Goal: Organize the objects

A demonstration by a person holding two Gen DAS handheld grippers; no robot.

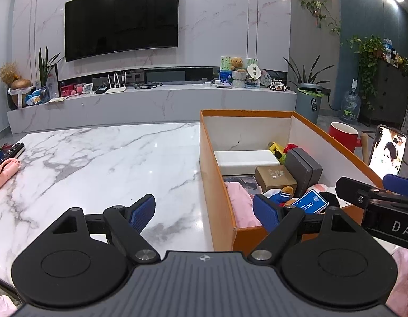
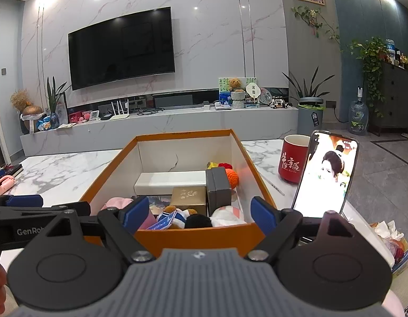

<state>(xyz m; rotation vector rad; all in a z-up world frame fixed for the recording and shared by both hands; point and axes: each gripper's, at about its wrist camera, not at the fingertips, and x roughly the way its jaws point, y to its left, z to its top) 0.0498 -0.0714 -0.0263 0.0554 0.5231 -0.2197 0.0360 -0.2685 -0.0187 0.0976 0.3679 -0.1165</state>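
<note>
jaws of both grippers spread, empty. orange box [image 2: 201,235] sits dead centre before the right gripper [image 2: 200,212], long axis running away; left gripper [image 1: 204,212] sits off its left wall.

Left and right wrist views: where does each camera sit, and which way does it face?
Left wrist: behind the open left gripper, facing the white marble table and the orange cardboard box's left wall; right gripper enters at right.
Right wrist: behind the open right gripper, looking into the box; left gripper at left.
Shared: box, wall-mounted black TV, red mug, propped phone.
</note>
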